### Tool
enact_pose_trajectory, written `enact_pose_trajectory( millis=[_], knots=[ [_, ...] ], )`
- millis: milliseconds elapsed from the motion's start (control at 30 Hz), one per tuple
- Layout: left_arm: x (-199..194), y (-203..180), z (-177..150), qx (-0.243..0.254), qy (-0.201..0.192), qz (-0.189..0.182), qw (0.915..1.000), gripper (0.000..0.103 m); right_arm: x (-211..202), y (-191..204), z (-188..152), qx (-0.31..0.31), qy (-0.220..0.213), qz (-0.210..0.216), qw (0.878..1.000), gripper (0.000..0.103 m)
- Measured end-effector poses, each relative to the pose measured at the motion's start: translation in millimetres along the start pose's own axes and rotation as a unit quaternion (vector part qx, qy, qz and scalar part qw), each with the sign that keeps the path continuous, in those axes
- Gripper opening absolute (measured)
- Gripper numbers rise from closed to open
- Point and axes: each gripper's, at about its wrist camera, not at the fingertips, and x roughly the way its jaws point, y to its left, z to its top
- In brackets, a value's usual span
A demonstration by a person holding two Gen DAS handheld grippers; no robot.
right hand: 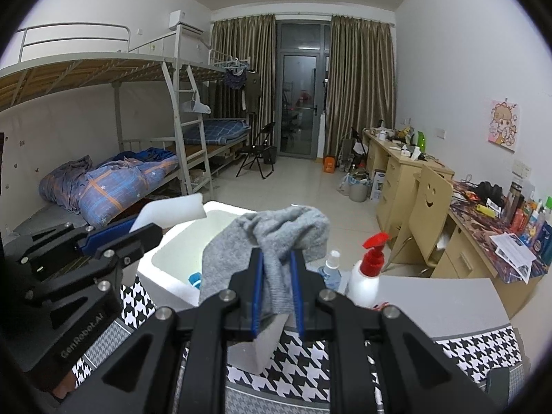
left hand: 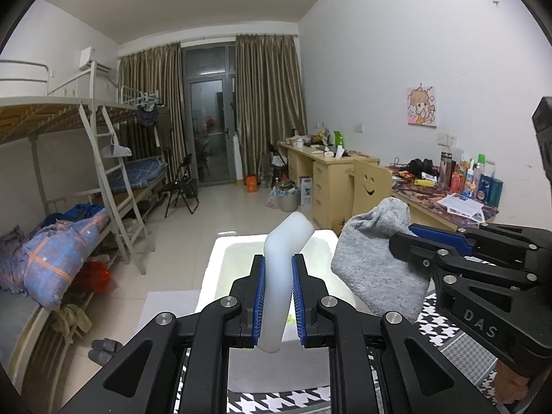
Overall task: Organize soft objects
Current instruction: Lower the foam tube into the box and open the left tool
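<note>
My left gripper (left hand: 278, 258) is shut on a white foam sponge (left hand: 288, 234), which bends over above the pads. It hangs over an open white foam box (left hand: 214, 276). To its right, my right gripper (left hand: 403, 236) is shut on a grey knitted cloth (left hand: 372, 265). In the right wrist view the grey cloth (right hand: 276, 231) bunches up over my right gripper (right hand: 277, 255), beside the box (right hand: 162, 269). A pale block shows under the cloth; whether it is held I cannot tell. At the left my left gripper (right hand: 138, 229) carries the sponge (right hand: 172, 212).
A black-and-white houndstooth cloth (right hand: 303, 355) covers the table. A red-topped pump bottle (right hand: 367, 276) and a small clear bottle (right hand: 331, 269) stand right of the box, by a grey board (right hand: 441, 296). Bunk beds (right hand: 138, 179) line the left, cluttered desks (right hand: 407, 172) the right.
</note>
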Motion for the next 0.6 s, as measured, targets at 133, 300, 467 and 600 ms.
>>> enact_pose_trajectory(
  millis=[133,300,467,600],
  knots=[
    [13,7,1,-0.002,0.009,0.0,1.0,0.016,8,0,4,0.0,0.001,-0.002,1.0,0.019],
    [25,11,5,-0.004,0.018,-0.011,0.9998,0.016,17,-2,6,0.003,0.008,-0.001,1.0,0.019],
    [37,12,6,-0.006,0.031,-0.017,0.9994,0.017,20,-2,6,0.004,0.013,-0.003,1.0,0.019],
    [48,14,5,-0.007,0.041,-0.014,0.999,0.017,20,-3,6,0.007,0.014,-0.006,1.0,0.019]
  ],
)
